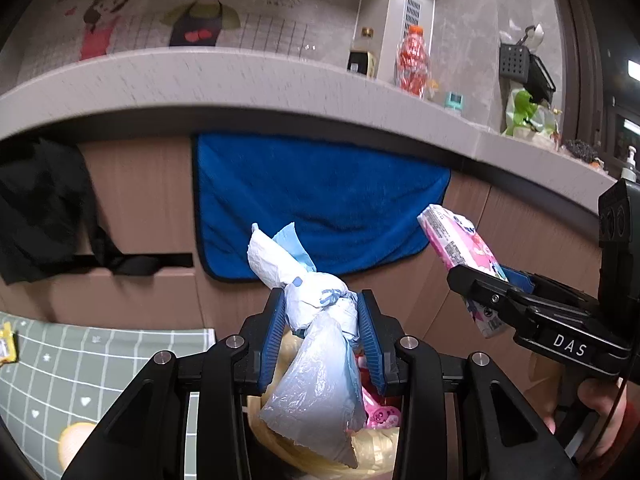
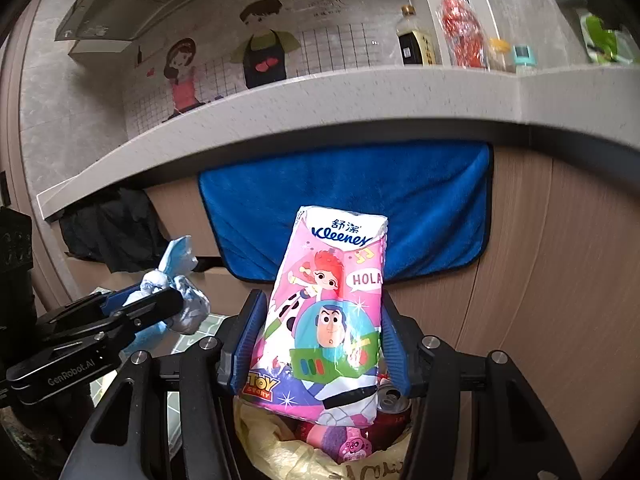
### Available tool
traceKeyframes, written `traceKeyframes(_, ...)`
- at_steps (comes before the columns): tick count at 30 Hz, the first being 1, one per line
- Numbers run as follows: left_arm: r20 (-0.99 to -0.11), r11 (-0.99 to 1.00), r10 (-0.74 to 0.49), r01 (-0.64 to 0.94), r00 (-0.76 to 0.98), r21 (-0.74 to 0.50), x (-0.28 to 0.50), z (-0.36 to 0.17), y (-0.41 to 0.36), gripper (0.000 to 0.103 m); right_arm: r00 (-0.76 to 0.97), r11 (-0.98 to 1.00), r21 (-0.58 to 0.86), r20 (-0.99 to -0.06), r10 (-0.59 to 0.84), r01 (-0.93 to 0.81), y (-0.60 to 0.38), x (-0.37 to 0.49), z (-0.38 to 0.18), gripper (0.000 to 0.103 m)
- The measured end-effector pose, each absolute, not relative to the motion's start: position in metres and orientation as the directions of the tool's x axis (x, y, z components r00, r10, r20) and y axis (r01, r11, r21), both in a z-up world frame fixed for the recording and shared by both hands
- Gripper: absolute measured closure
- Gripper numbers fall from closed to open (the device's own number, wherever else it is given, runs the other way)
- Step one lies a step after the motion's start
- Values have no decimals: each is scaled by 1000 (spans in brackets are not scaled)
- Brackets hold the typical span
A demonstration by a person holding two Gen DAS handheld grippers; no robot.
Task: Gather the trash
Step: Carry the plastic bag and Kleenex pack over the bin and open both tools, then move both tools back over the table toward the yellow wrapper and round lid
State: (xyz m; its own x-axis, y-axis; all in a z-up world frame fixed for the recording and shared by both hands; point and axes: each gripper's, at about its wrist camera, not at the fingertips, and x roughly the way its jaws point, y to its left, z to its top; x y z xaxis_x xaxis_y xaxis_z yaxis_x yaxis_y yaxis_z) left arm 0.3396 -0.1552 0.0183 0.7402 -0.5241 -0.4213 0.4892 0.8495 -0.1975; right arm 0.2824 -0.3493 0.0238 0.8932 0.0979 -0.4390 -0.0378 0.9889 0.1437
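Note:
My left gripper (image 1: 322,304) is shut on a knotted pale blue plastic bag (image 1: 316,344) and holds it above a trash bin lined with a yellow bag (image 1: 380,448). My right gripper (image 2: 324,308) is shut on a pink Kleenex tissue pack (image 2: 332,312) and holds it upright above the same bin (image 2: 280,440). The bin holds pink wrappers (image 2: 354,446) and a red can (image 2: 394,400). Each gripper shows in the other's view: the right one with the pack (image 1: 464,252) at the right, the left one with the bag (image 2: 180,300) at the left.
A grey counter (image 1: 240,76) runs above wooden cabinets, with a blue towel (image 1: 320,200) and a black cloth (image 1: 44,208) hanging from it. Bottles (image 1: 414,60) stand on the counter. A green checked mat (image 1: 100,364) with a yellow wrapper (image 1: 6,344) lies on the floor at the left.

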Motion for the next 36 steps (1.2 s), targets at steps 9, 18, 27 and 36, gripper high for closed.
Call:
traceKeyframes(9, -477, 788, -612, 535, 631, -305, 380, -18, -173, 62, 874, 970, 242, -466, 135, -21, -376, 304, -5, 52)
traceKeyframes(18, -591, 772, -632, 476, 501, -422, 418, -65, -165, 29, 850, 942, 330, -511, 128, 56, -400, 315, -40, 40)
traceKeyframes(27, -556, 873, -488, 376, 672, -312, 389, -44, -82, 29, 857, 961, 276, -501, 120, 28, -365, 302, -27, 40)
traceKeyframes(36, -548, 944, -317, 200, 774, -264, 373, -54, 68, 29, 855, 969, 216, -473, 213, -122, -271, 291, -10, 40)
